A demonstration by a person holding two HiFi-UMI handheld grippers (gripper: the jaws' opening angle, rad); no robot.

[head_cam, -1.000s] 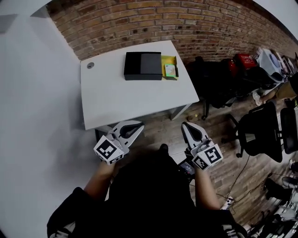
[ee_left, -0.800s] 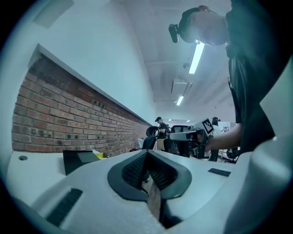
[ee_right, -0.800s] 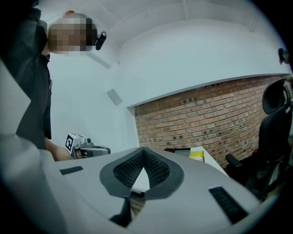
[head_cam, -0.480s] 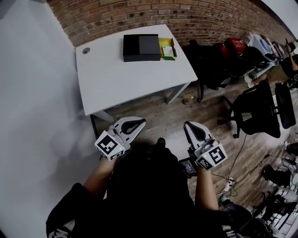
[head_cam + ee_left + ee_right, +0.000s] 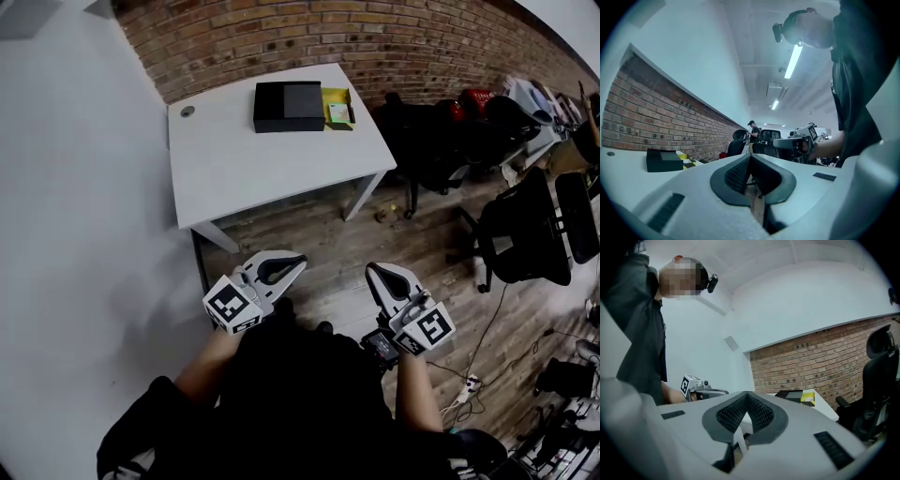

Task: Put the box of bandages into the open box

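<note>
1. The left claw (image 5: pixel 291 263) is pinched fully together with nothing between its pads. The right claw (image 5: pixel 374 271) is the same, closed and empty. Both sit at the lower middle of the head view, well apart from the desk (image 5: pixel 234 159).
2. The white desk stands at the upper middle of the frame, against the brick wall (image 5: pixel 375 37).
3. The box of bandages (image 5: pixel 338 113) is the small yellow-and-green carton at the desk's far edge, just beside the right side of the black box (image 5: pixel 289 106). It is too small here to tell whether they touch.
4. The black box is probably the receiving box. Its top shows two tones, but I cannot confirm from here that it is open.
5. The carton should be light, thin card with smooth printed faces. It is stiff enough to lift but easily dented.
6. It is best taken across its narrow width, mid-length, with gentle pressure.
</note>
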